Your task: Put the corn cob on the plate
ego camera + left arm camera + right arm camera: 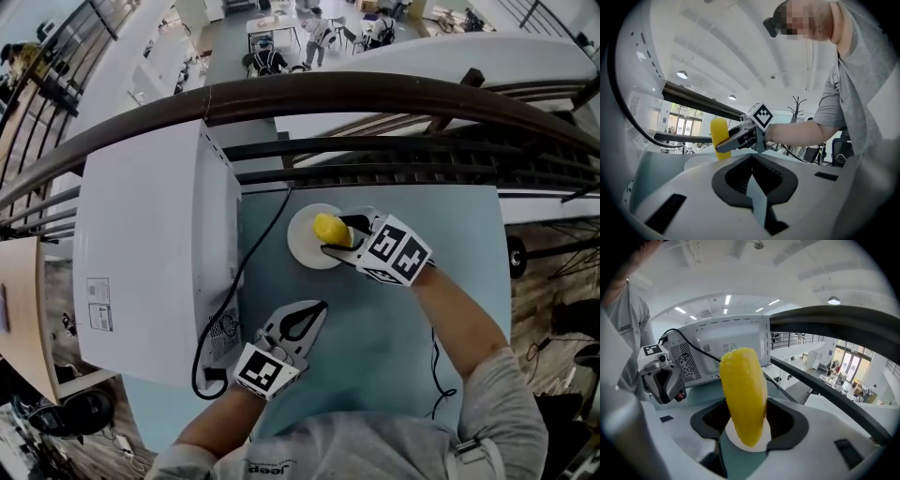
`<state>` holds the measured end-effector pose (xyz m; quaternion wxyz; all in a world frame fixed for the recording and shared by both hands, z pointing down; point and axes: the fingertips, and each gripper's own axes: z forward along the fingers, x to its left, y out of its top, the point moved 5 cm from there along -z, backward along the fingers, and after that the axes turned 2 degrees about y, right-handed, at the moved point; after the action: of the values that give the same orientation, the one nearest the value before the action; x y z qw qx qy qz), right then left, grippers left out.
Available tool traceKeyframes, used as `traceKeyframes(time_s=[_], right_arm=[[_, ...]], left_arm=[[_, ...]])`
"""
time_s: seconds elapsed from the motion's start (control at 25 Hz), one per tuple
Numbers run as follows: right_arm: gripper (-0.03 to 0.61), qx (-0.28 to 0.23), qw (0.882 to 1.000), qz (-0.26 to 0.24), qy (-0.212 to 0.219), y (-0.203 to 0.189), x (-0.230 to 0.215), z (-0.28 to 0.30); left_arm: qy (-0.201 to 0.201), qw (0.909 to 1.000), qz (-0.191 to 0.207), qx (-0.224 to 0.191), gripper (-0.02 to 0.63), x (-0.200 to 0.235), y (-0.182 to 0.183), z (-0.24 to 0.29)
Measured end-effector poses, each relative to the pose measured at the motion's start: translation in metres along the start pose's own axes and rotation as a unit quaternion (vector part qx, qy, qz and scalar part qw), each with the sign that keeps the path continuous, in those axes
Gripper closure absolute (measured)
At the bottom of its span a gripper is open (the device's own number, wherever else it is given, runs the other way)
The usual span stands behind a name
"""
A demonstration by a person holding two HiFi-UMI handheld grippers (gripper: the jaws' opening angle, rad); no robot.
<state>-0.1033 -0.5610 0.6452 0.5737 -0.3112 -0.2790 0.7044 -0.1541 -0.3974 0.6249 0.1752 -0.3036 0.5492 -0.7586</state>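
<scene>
The yellow corn cob (pixel 330 230) stands nearly upright between the jaws of my right gripper (pixel 342 236), which is shut on its middle. Its lower end hangs over the small white plate (pixel 302 251) at the back of the light blue table; whether it touches the plate I cannot tell. In the right gripper view the corn cob (pixel 743 394) fills the gap between the jaws, with the plate (pixel 735 440) just below its tip. My left gripper (pixel 322 307) rests low near the table's middle, shut and holding nothing. From the left gripper view the corn cob (pixel 719 138) shows ahead.
A white microwave (pixel 150 253) takes up the table's left side, its back toward me, and a black cable (pixel 258 246) runs from it past the plate. A dark railing (pixel 375 94) borders the table's far edge. Bare table (pixel 394 347) lies at the right.
</scene>
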Motion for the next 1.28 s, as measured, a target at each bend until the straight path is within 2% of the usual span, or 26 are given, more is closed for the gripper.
traceKeyframes(time_s=[0.28, 0.68, 1.08, 1.28], right_arm=[[0.331, 0.042, 0.999, -0.034, -0.007, -0.008, 0.008, 0.021], [0.331, 0.069, 0.994, -0.081, -0.026, -0.004, 0.010, 0.043], [0.334, 0.121, 0.977, -0.156, -0.074, -0.007, 0.009, 0.068], [0.336, 0.153, 0.971, -0.166, -0.082, -0.023, 0.008, 0.080]], left_arm=[[-0.002, 1.0000, -0.008, -0.002, 0.595, -0.001, -0.006, 0.001], [-0.002, 0.9999, -0.008, -0.006, 0.594, 0.000, -0.009, 0.000], [-0.005, 0.9999, -0.008, -0.005, 0.595, -0.003, -0.015, 0.000], [-0.003, 0.9999, -0.012, -0.003, 0.595, -0.002, -0.018, -0.002]])
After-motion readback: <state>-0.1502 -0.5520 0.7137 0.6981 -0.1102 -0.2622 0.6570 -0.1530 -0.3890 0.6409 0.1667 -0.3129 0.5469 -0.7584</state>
